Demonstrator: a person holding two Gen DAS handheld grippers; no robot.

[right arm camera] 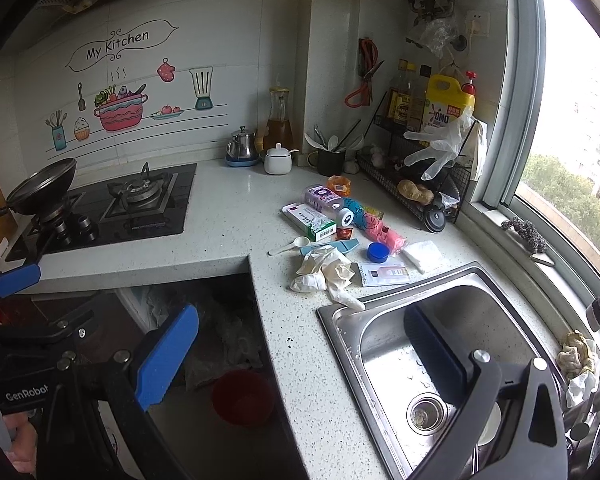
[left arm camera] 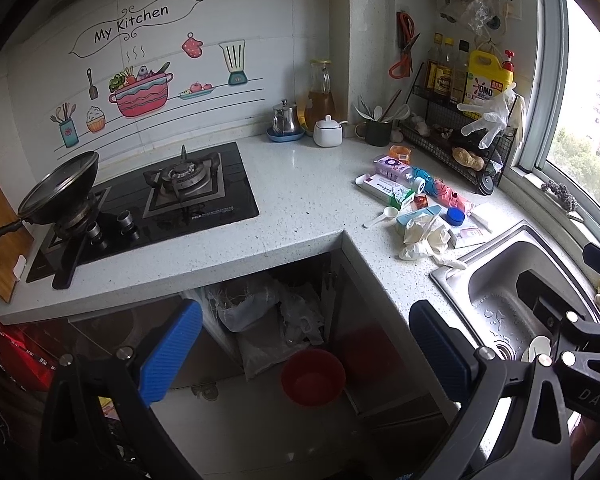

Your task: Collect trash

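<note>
Black claw [right arm camera: 300,364] frames, blue ribbed pads [right arm camera: 168,356], silver screws.

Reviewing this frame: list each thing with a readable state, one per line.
left gripper: open, empty
right gripper: open, empty
crumpled gloves: lying on the counter by the sink
blue cap: loose, off any bottle
sink: wet, no standing water
burner: unlit
frying pan: tilted on the other burner
</note>
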